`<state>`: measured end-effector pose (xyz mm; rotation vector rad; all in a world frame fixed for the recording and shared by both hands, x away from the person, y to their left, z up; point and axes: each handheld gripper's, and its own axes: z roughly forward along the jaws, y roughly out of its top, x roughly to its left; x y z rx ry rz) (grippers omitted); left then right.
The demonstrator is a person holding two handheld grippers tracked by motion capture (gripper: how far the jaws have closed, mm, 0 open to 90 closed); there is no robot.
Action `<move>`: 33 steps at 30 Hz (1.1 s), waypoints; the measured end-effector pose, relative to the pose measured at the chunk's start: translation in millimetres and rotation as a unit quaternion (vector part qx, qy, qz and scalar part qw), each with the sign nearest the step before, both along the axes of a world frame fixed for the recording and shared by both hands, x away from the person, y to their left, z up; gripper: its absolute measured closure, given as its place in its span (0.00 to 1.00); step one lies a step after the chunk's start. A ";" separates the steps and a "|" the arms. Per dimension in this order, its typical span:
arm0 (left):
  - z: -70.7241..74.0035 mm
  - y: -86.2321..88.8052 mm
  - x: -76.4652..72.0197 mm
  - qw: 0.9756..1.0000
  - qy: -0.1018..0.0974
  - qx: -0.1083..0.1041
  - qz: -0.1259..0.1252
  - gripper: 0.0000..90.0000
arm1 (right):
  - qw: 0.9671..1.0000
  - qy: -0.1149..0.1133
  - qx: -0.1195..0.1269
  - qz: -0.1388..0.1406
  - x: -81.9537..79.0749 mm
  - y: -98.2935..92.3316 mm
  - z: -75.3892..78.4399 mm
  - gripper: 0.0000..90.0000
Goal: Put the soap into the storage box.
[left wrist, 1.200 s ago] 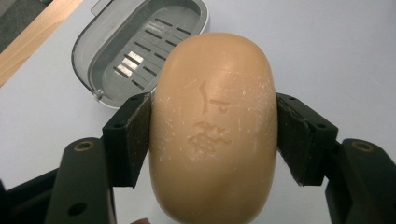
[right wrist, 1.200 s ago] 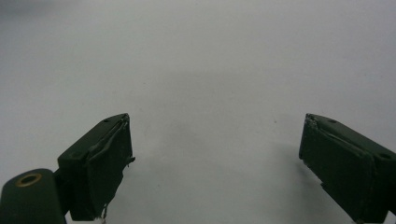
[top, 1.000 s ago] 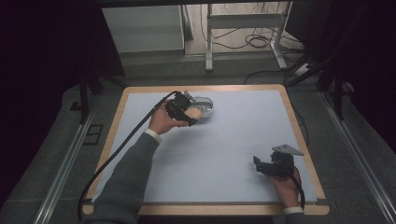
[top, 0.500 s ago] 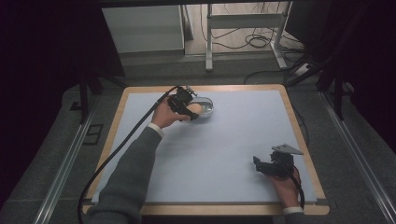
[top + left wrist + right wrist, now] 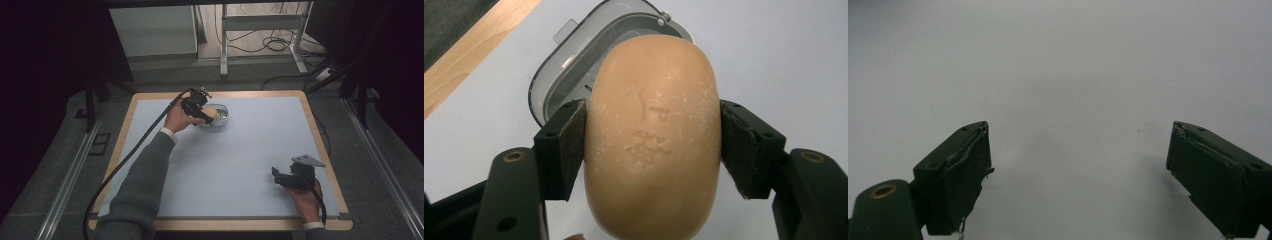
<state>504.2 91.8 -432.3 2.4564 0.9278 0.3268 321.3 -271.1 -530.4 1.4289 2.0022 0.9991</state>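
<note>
A tan oval bar of soap (image 5: 654, 135) with a stamped mark sits between the two black pads (image 5: 569, 145) of my left gripper (image 5: 651, 147), which is shut on it. Just beyond the soap lies a grey soap dish (image 5: 559, 75) on the pale blue mat. In the high view the left gripper (image 5: 202, 114) holds the soap (image 5: 210, 114) over the near left part of the dish (image 5: 221, 117), at the far middle of the table. My right gripper (image 5: 280, 176) rests low at the near right, and its jaws stand wide open (image 5: 1078, 170) over bare mat.
The pale blue mat (image 5: 240, 150) covers a wooden-edged table (image 5: 322, 150). A black cable (image 5: 125, 160) trails from the left gripper past the sleeve to the near left. Metal rails run along both sides on the floor.
My left hand has carried the soap rightward and farther away, up to the dish. The right gripper has stayed where it was.
</note>
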 end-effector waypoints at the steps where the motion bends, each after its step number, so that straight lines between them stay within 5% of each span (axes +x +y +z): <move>1: 0.0 0.0 0.0 1.000 0.000 0.000 0.000 0.36 | 1.000 0.000 0.000 0.000 0.1 0.0 0.0 0.12; 14: -12.3 -14.9 22.5 1.000 0.019 0.008 -0.008 0.36 | 1.000 0.004 0.002 -0.003 0.6 -0.4 -0.1 0.12; 33: -16.5 -29.7 46.8 0.999 0.017 0.023 -0.019 0.36 | 1.000 0.007 0.002 0.000 1.5 -0.4 -0.5 0.12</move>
